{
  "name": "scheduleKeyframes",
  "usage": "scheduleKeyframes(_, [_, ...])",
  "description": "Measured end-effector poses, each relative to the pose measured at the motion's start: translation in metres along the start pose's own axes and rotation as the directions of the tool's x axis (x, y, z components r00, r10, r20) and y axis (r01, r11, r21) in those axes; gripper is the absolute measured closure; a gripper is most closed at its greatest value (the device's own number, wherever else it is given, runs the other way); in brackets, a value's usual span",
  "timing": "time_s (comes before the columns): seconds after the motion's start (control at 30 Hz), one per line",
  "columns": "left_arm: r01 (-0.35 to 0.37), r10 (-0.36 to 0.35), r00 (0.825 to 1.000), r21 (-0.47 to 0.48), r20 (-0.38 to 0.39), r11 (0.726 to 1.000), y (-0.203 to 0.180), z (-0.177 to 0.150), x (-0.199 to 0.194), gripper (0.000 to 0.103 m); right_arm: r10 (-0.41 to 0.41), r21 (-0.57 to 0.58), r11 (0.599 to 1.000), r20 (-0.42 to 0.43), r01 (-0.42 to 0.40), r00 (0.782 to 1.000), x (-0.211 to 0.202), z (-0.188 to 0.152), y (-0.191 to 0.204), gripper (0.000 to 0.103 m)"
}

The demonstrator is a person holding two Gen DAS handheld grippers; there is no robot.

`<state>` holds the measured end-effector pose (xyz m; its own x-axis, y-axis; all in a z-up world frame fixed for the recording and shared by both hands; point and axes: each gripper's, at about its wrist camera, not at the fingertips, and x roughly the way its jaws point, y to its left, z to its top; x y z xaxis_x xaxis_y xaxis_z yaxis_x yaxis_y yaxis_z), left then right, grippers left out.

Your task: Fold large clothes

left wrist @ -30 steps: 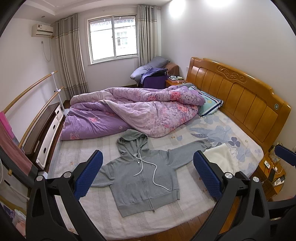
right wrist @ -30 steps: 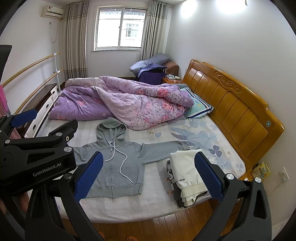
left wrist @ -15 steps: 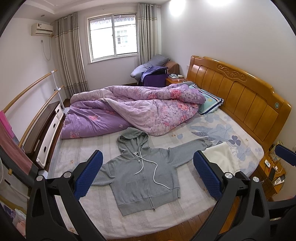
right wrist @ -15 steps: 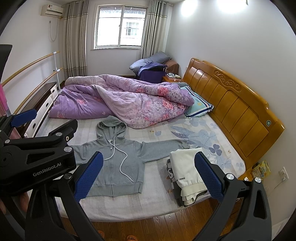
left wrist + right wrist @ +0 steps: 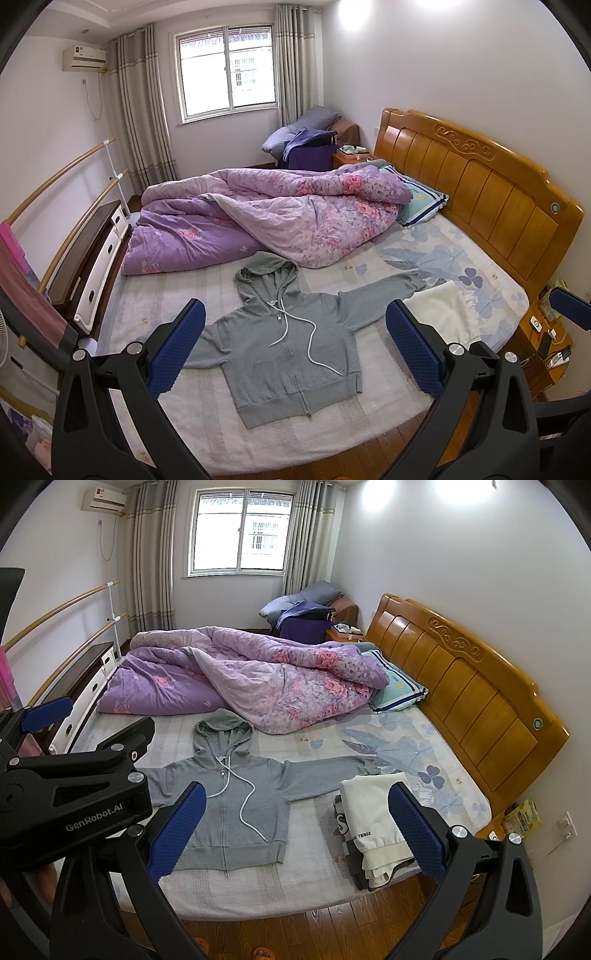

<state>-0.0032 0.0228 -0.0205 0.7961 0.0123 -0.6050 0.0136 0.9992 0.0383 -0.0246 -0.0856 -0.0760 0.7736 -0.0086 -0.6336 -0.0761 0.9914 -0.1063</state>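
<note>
Hoodie spread on the bed, both hand-held grippers spread wide above it

A purple quilt (image 5: 266, 218) lies at 12 o'clock and a stack of folded clothes (image 5: 373, 823) at 3 o'clock of the grey hoodie (image 5: 291, 343), flat, zipped, sleeves out on the bed (image 5: 207, 424); left hand-held gripper (image 5: 295, 347) and right hand-held gripper (image 5: 297, 829) hold nothing.

I am in a home bedroom. A bed (image 5: 192, 417) with a carved wooden headboard (image 5: 476, 192) fills most of it, with a rumpled purple floral quilt (image 5: 280, 218) and a pillow (image 5: 421, 203) on it. A curtained window (image 5: 227, 72) sits in the far wall, an air conditioner (image 5: 84, 58) is mounted high beside it, and a nightstand (image 5: 546, 354) stands on the wood floor (image 5: 332, 923).
</note>
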Motion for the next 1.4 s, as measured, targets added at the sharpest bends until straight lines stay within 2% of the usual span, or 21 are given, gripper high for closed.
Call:
scheduleKeyframes(0.73, [-0.009, 0.009, 1.0, 0.001, -0.006, 1.0, 0.021, -0.016, 0.005, 0.005, 0.013, -0.006, 1.0, -0.004, -0.013, 1.0, 0.002, -0.01, 0.013, 0.008])
scheduleKeyframes(0.93, [-0.025, 0.025, 1.0, 0.0, -0.009, 1.0, 0.021, -0.016, 0.009, 0.005, 0.028, -0.007, 1.0, -0.01, -0.028, 1.0, 0.003, -0.006, 0.004, 0.008])
scheduleKeyframes(1.17, [-0.051, 0.05, 0.999, -0.009, -0.017, 0.999, 0.007, -0.014, 0.004, 0.005, 0.05, -0.017, 0.999, -0.02, -0.05, 0.999, 0.002, -0.005, -0.006, 0.008])
scheduleKeyframes(1.4, [-0.075, 0.074, 0.995, -0.013, -0.062, 0.997, -0.019, -0.005, 0.007, 0.005, 0.072, -0.034, 0.997, -0.044, -0.074, 0.996, 0.01, -0.003, -0.026, 0.008])
